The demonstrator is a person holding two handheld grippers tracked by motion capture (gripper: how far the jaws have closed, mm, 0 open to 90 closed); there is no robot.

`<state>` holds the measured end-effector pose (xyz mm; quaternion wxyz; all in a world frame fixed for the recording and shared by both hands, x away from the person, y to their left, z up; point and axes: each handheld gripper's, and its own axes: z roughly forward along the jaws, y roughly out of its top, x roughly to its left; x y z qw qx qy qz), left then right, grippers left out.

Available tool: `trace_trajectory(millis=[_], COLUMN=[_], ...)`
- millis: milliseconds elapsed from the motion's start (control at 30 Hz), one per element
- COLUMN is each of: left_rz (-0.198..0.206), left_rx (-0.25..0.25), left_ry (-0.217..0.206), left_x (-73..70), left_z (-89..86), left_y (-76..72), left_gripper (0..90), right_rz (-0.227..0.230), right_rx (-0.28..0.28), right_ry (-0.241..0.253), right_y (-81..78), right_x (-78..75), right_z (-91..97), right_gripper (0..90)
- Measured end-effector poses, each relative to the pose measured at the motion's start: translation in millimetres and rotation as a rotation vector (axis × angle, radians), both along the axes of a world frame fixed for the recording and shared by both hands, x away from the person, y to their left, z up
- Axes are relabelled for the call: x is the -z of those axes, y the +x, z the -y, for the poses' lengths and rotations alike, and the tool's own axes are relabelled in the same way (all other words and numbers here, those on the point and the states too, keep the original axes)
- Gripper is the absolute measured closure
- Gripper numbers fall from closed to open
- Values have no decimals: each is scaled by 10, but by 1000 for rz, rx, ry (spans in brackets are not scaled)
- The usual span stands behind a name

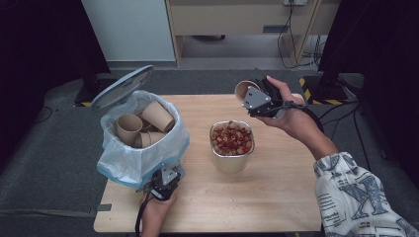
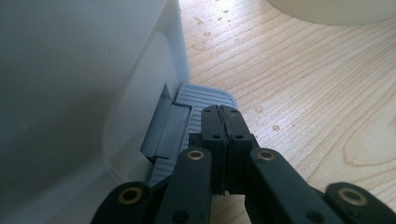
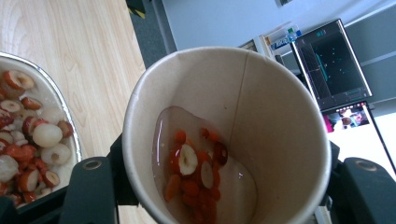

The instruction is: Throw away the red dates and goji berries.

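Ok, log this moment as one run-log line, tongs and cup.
left tongs: shut, on bin pedal | right tongs: shut on paper cup, tilted, liquid and red fruit inside | metal bowl: full of fruit

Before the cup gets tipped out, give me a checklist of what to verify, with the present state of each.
1. Right gripper shut on the paper cup: ok.
2. Cup holds liquid and fruit pieces to empty: ok.
3. Cup above the metal bowl: not ok, it is behind and to the right of it.
4. Left gripper, jaws shut, on the bin pedal: ok.
5. Bin lid up: ok.
6. Room in the bin bag for another cup: cannot tell.
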<state>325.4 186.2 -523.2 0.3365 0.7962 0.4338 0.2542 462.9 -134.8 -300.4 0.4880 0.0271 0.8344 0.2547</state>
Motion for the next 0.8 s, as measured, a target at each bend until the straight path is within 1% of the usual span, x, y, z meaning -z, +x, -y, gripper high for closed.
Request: trace_trajectory(millis=[133,167,200,267,300,333,500,800], left_rz=[0,0,0,0,0,0,0,-1], left_rx=[0,0,0,0,0,-1,-1,-1], left_ry=[-1,-1,-2,-2,-2,-2,-2,-2], left_x=[0,0,1,1,1,1,1,0], left_z=[1,1,0,0,0,1,1,2], left_y=[0,0,0,0,0,0,0,-1], left_gripper=[884,884,884,884,884,884,884,884], right_rz=[3,10,22,26,18,23,35,39], right_rx=[1,0,2,1,-2,-3,-2,-4], right_ry=[-1,-8,-28,-36,-25,-28,-59,-63], right_y=[-6,-7,-12,-13,-16,-17,-28,-43], right_x=[-9,-17,-19,-20,-28,-31,-19,-37], right_z=[-7,-10,-17,-20,-20,-21,-25,-26], right_gripper=[346,346,346,346,346,346,346,347])
